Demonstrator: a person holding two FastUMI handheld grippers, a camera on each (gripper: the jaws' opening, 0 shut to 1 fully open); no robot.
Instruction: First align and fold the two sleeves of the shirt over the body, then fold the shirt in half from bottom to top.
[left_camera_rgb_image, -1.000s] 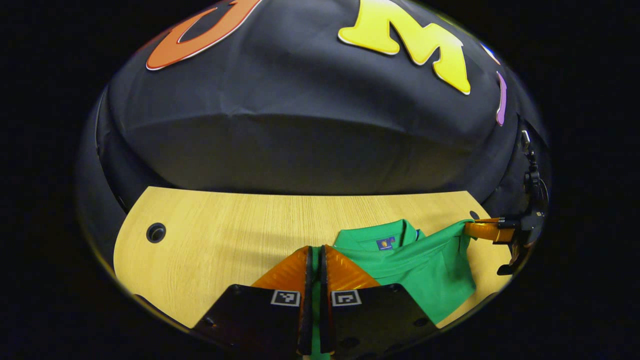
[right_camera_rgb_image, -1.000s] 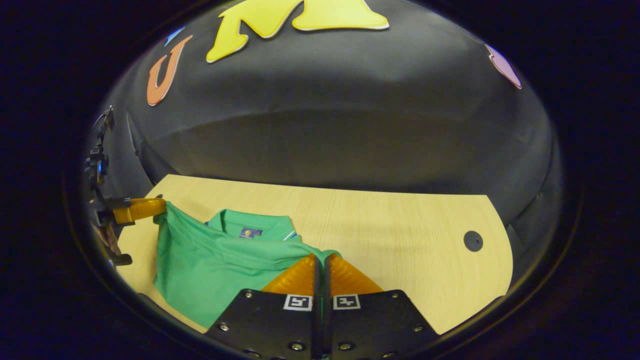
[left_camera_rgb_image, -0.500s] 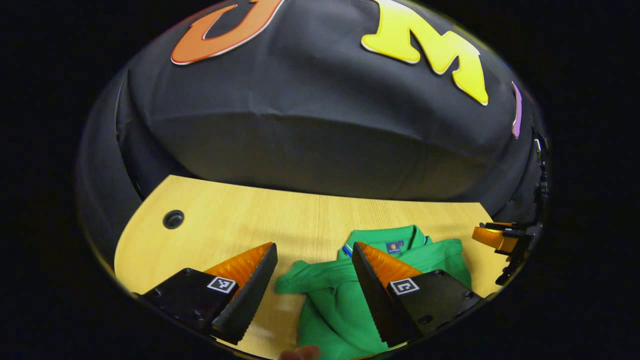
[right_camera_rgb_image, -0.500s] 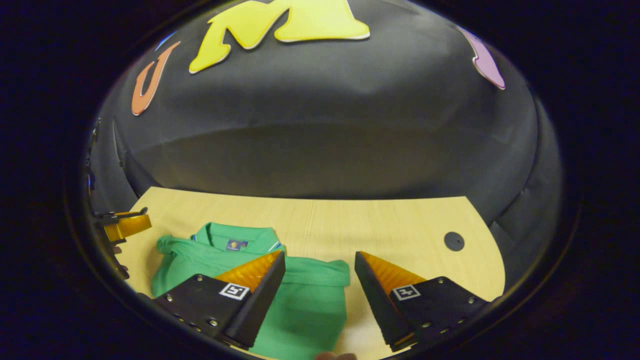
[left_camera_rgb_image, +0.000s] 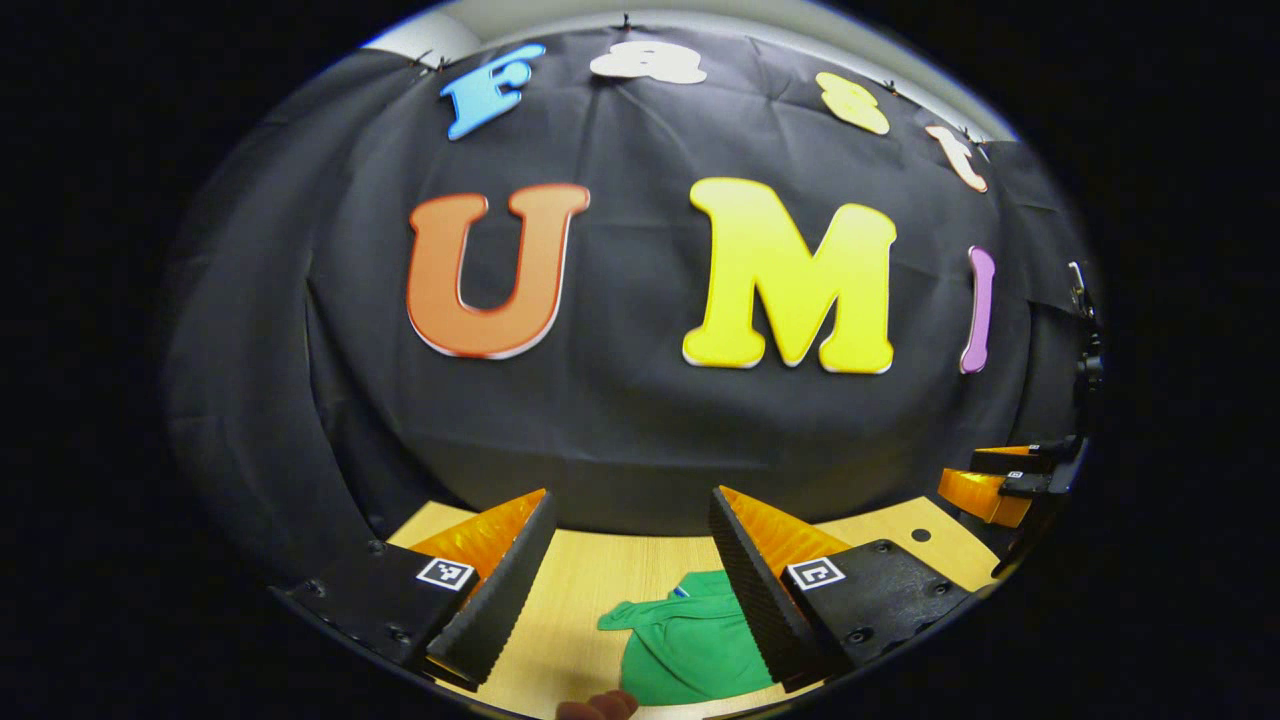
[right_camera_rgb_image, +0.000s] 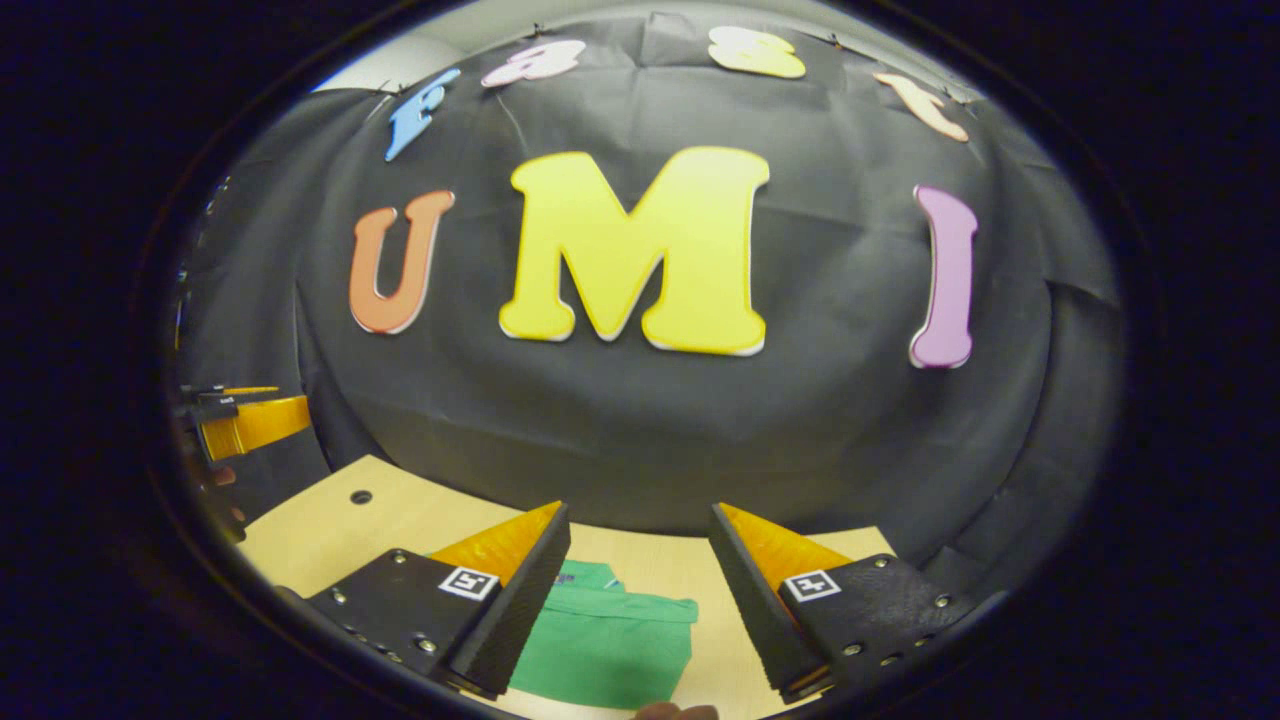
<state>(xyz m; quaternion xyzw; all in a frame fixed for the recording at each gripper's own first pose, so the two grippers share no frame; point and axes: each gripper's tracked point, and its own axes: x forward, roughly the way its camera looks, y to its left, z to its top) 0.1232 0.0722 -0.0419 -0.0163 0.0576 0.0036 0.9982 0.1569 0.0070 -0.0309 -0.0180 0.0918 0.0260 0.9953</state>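
A recording booth — black cloth wall behind a pale wooden table.

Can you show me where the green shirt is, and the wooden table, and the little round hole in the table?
Green folded shirt (left_camera_rgb_image: 690, 645): left gripper view, on the middle of the cloth.
Light wooden table (right_camera_rgb_image: 320, 520): right gripper view, on a bare part near its left corner.
Small round hole in the table (right_camera_rgb_image: 361, 497): right gripper view, on the hole itself.
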